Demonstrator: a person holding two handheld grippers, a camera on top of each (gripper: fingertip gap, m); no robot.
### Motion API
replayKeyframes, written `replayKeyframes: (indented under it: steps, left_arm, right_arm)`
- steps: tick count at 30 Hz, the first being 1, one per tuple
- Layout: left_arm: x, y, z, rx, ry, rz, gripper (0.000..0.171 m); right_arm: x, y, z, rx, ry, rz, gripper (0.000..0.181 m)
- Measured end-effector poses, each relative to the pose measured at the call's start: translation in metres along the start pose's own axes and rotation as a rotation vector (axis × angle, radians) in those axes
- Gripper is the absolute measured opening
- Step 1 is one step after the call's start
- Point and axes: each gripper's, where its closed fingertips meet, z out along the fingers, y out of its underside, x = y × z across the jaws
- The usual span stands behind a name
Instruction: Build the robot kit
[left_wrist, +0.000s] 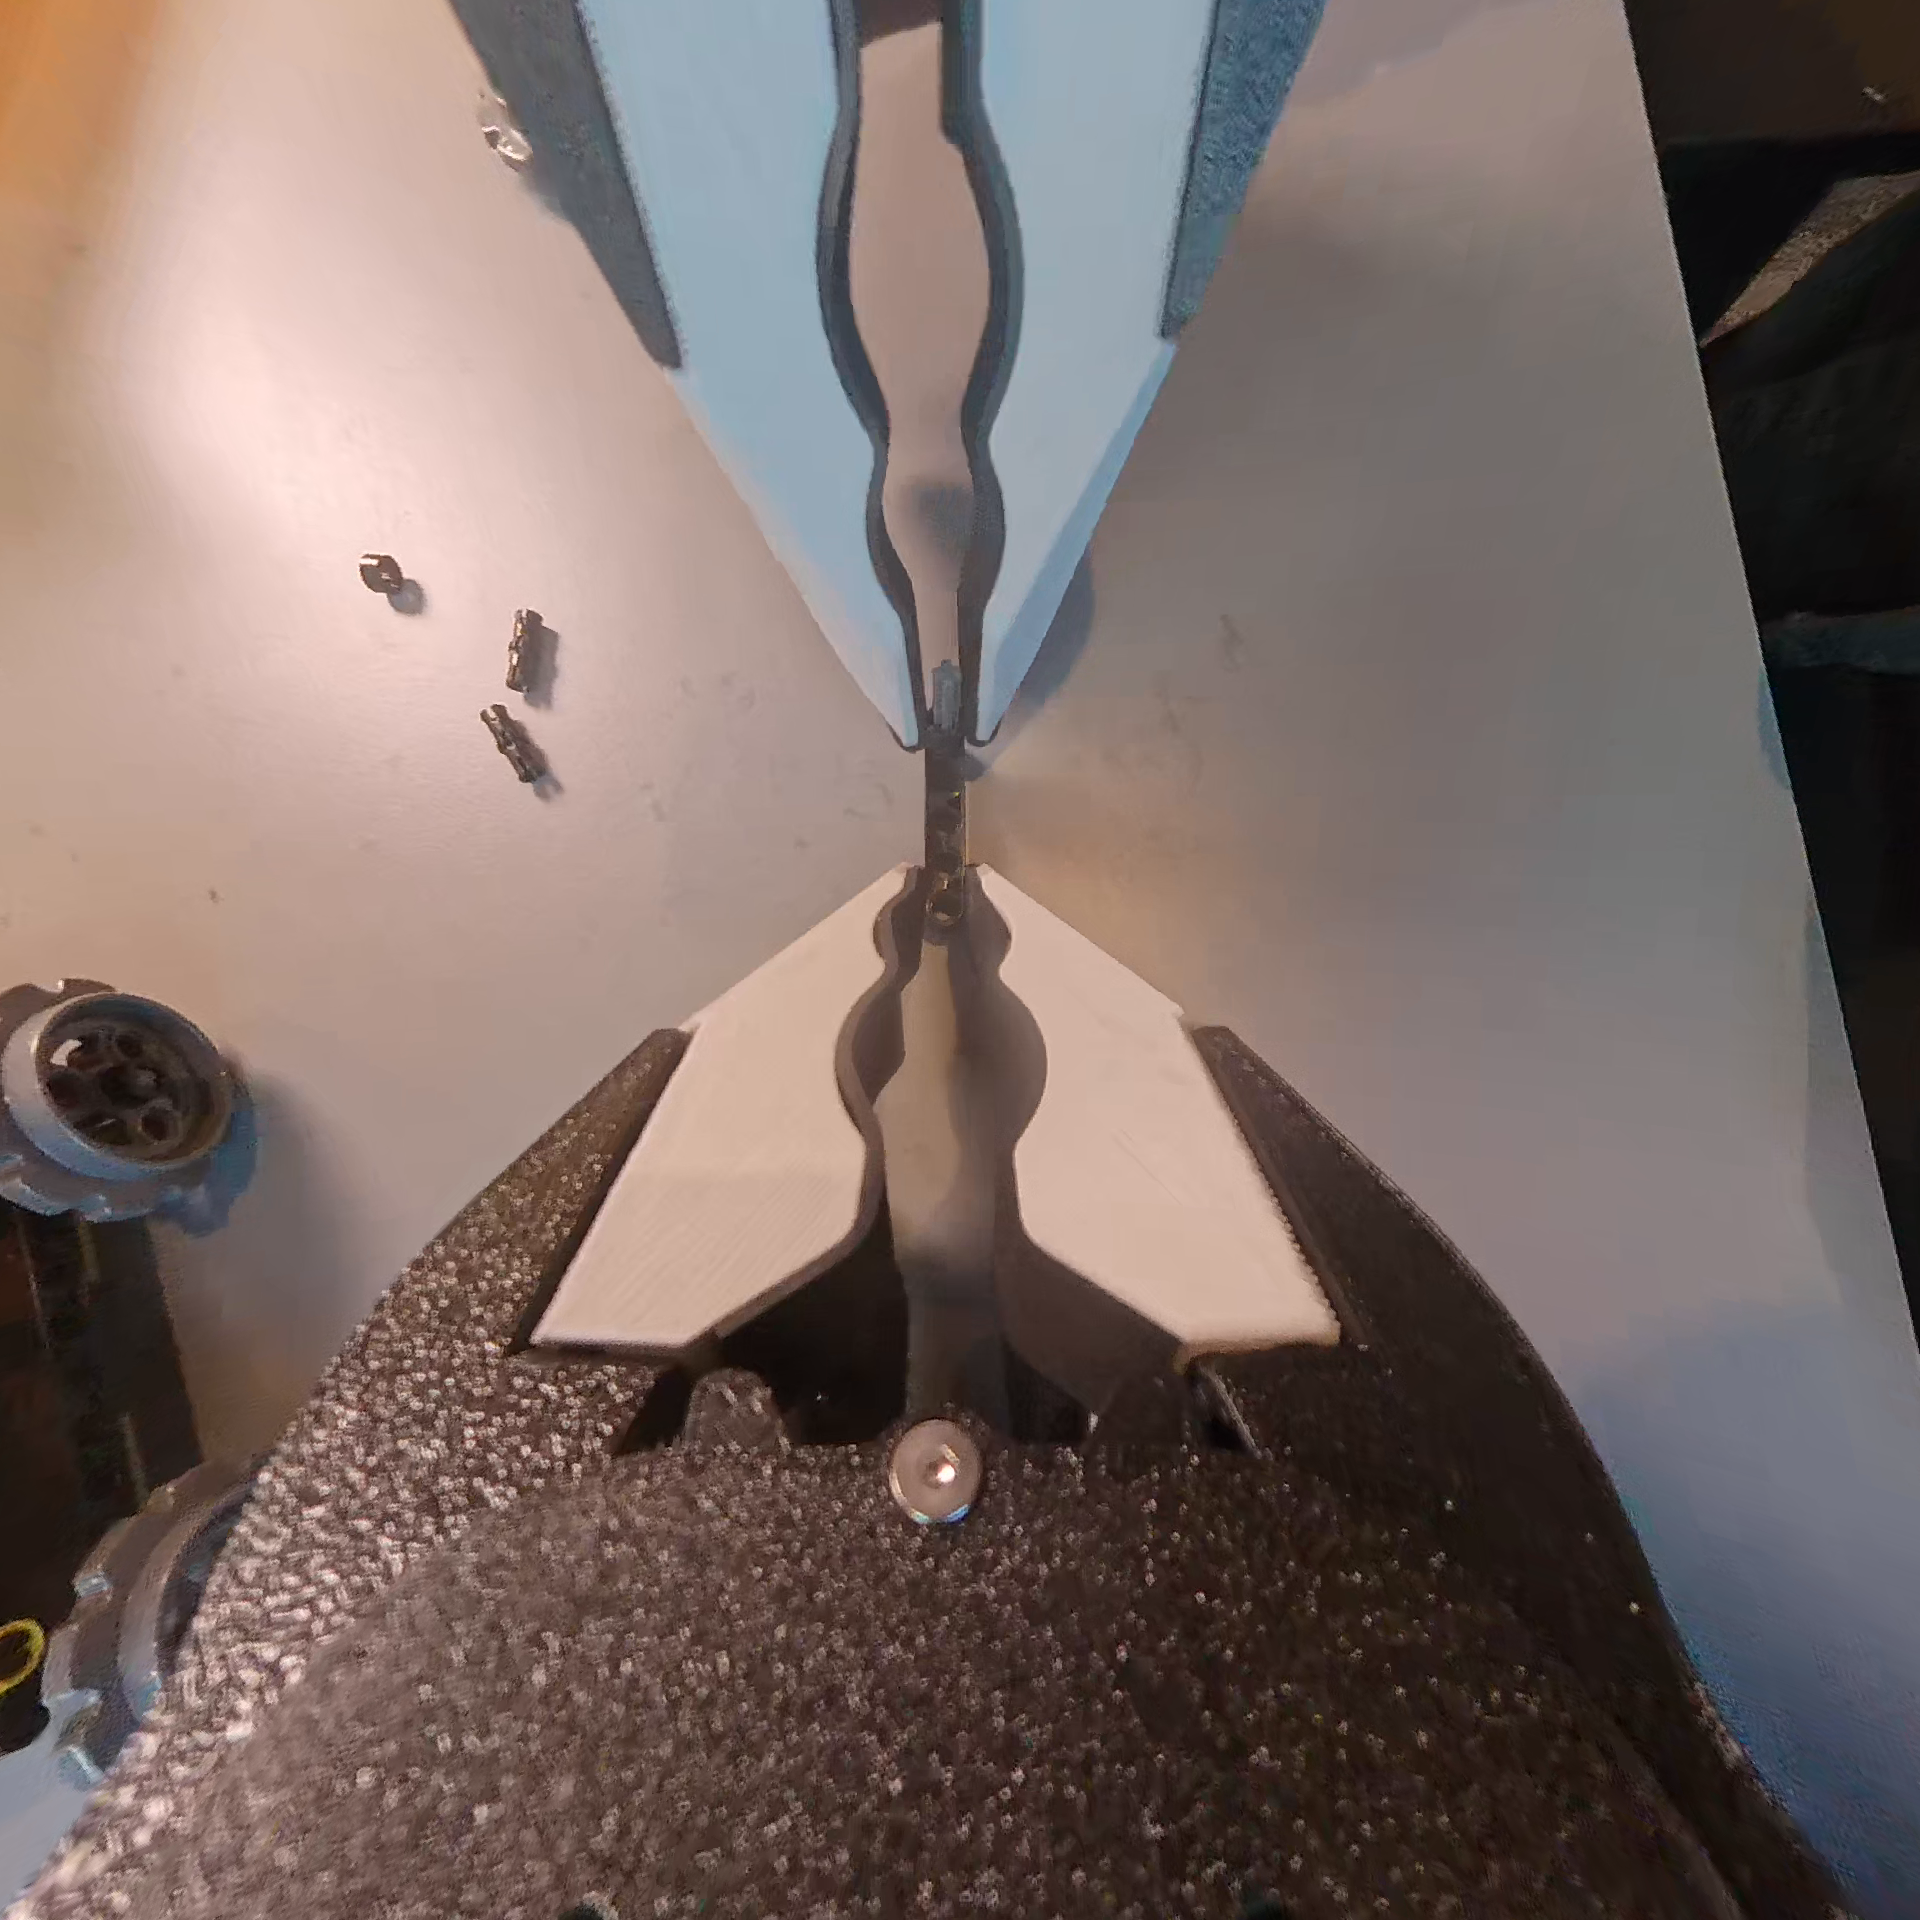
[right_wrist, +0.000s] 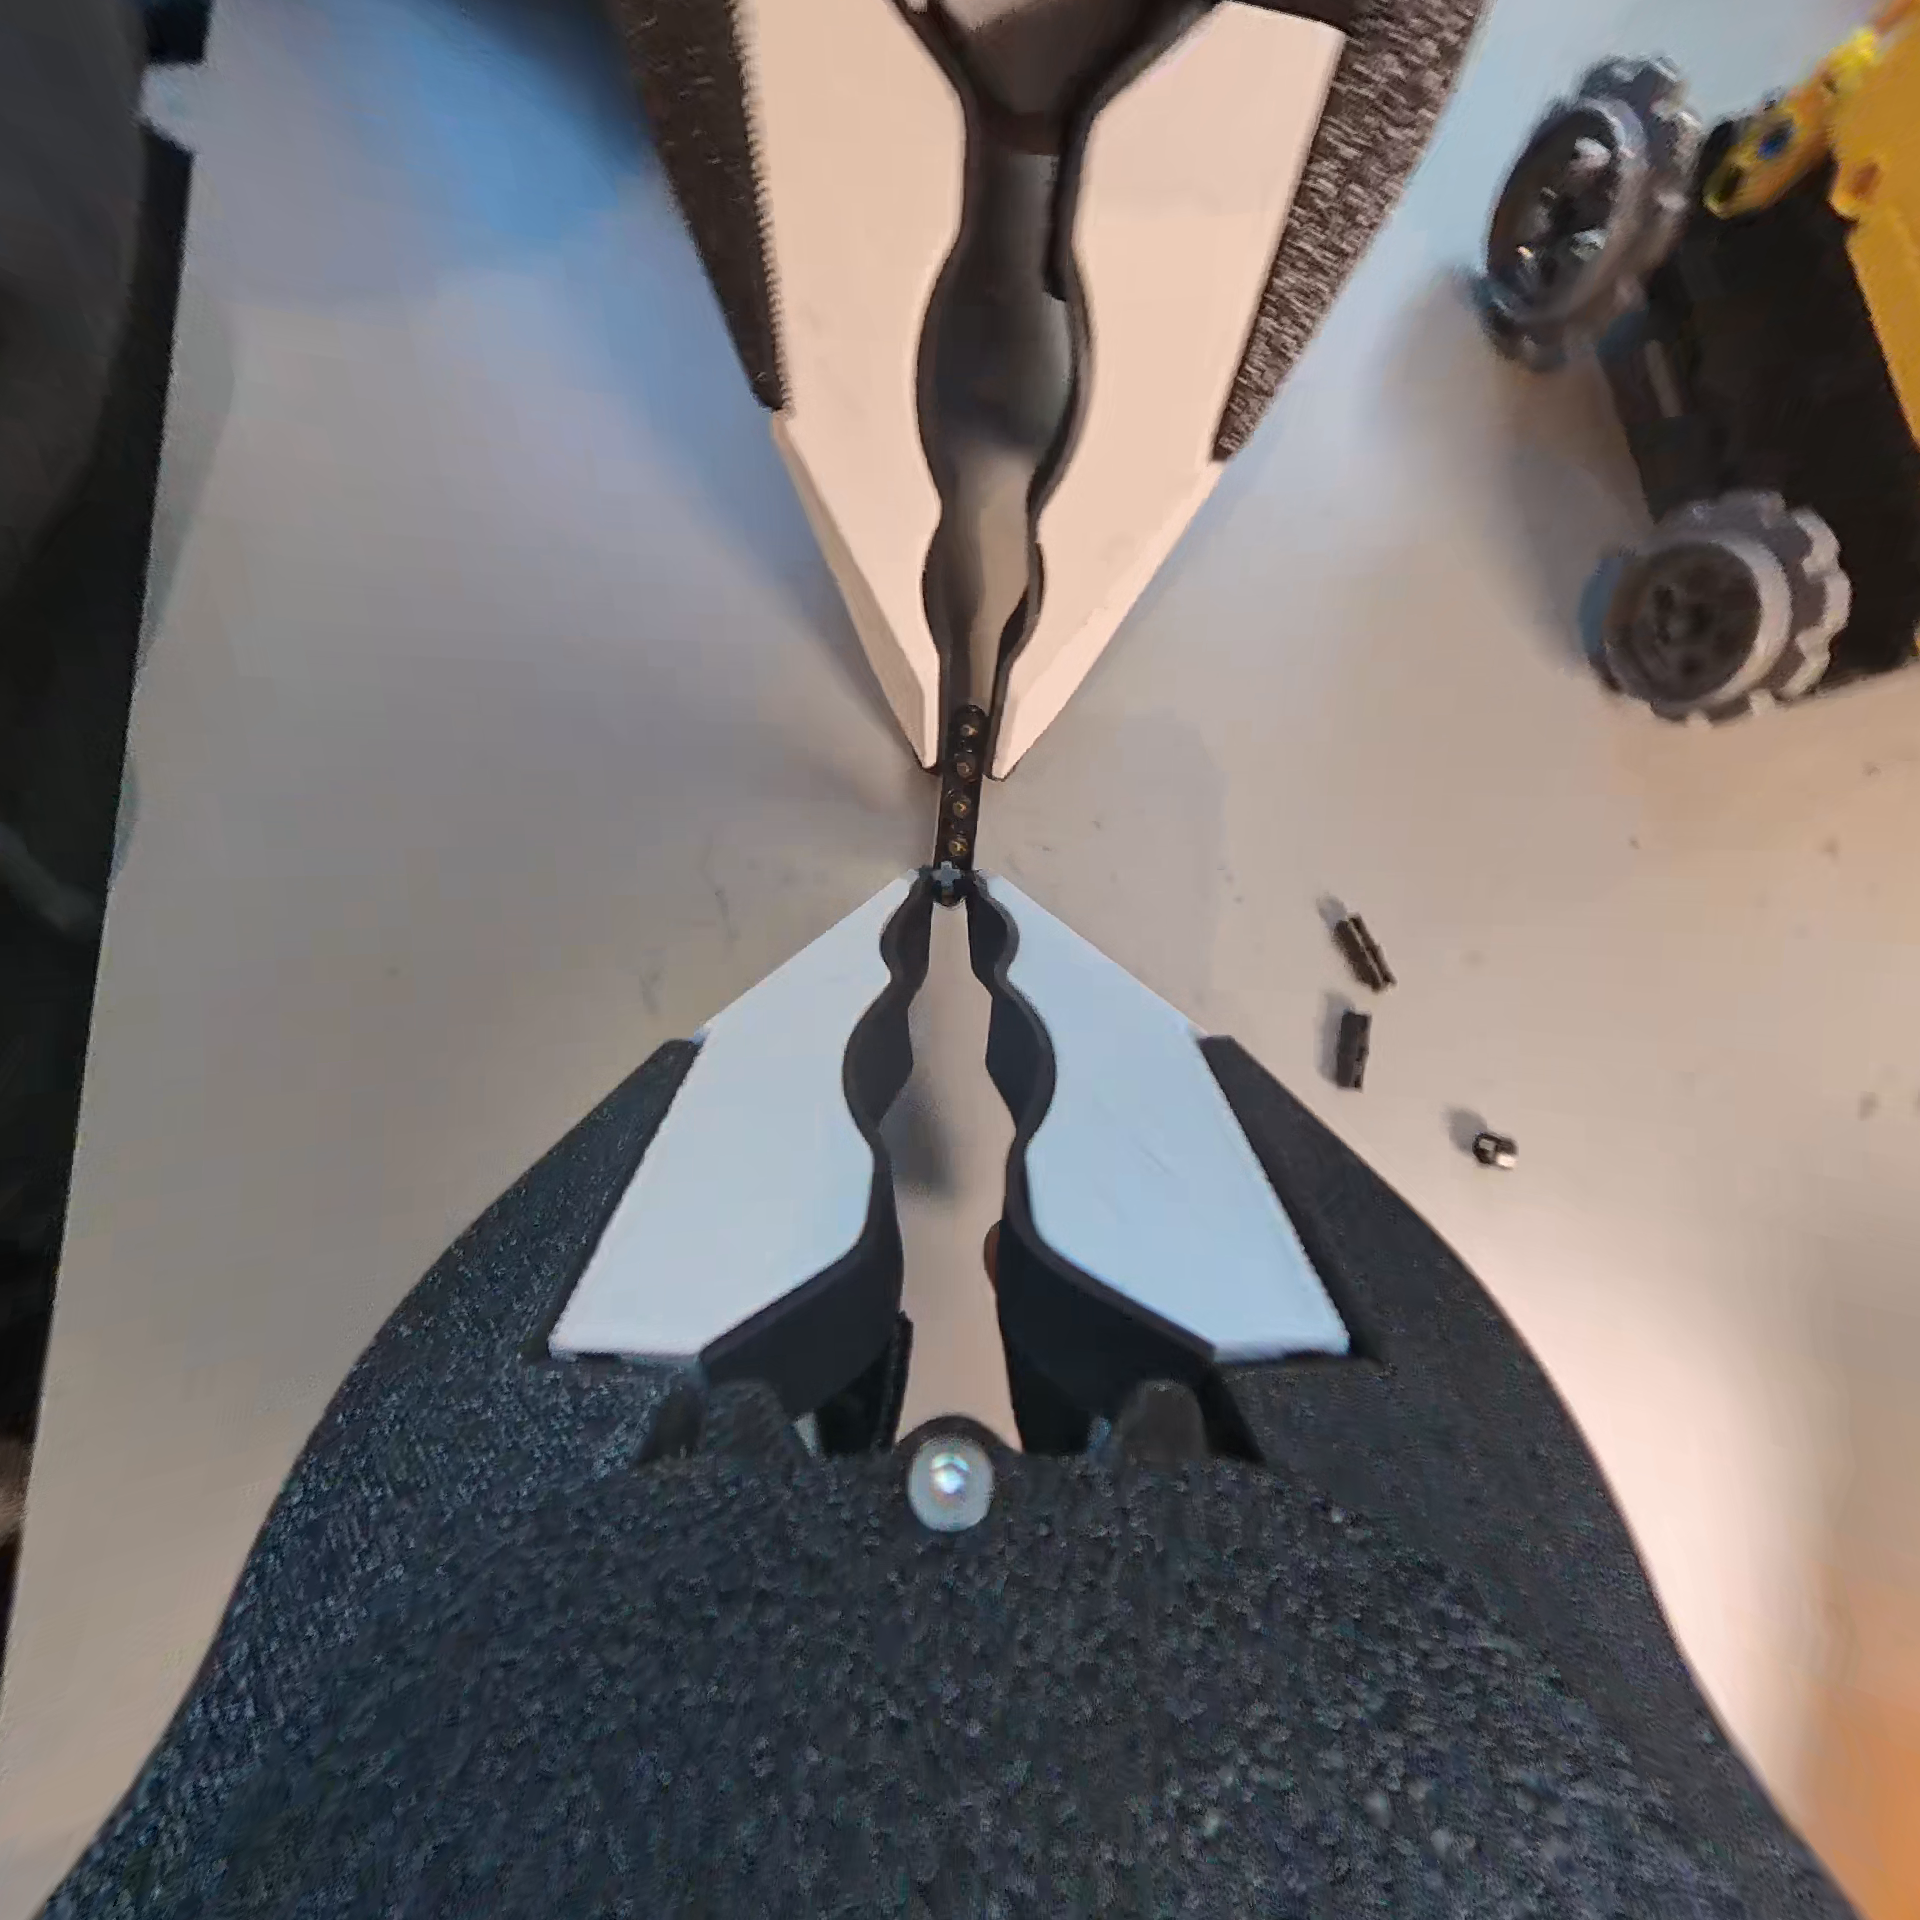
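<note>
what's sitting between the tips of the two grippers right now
A thin black beam with a row of holes spans the gap between the left gripper and right gripper, each shut on one end. Both wrist views show it.

a: warm orange light tints the smooth white tabletop (left_wrist: 1351, 727) at the left wrist view's upper left; soft shadows pool beside the fingers.

b: wide-angle bending at the edges, and the grey-wheeled yellow-and-black toy vehicle (right_wrist: 1704, 395) looks motion-blurred.
</note>
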Motion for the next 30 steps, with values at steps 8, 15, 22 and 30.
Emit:
replayKeyframes:
  steps: [8, 15, 22, 30]
  left_arm:
    - [0.002, 0.0013, -0.0012, 0.009, 0.025, 0.042, 0.005]
    - [0.0039, 0.0016, -0.0012, 0.011, 0.036, 0.042, 0.005]
    - [0.0034, 0.0016, -0.0012, 0.002, 0.019, 0.031, 0.005]
    - [0.0035, 0.0016, -0.0013, 0.0, 0.018, 0.013, 0.005]
  right_arm:
    - [-0.0035, -0.0016, 0.0012, -0.055, -0.168, -0.144, 0.006]
    - [-0.0051, -0.0022, 0.0015, -0.059, -0.166, -0.121, 0.006]
    - [-0.0029, -0.0024, 0.0014, -0.059, -0.075, -0.013, 0.006]
    - [-0.0018, -0.0024, 0.0011, -0.053, 0.002, 0.081, 0.006]
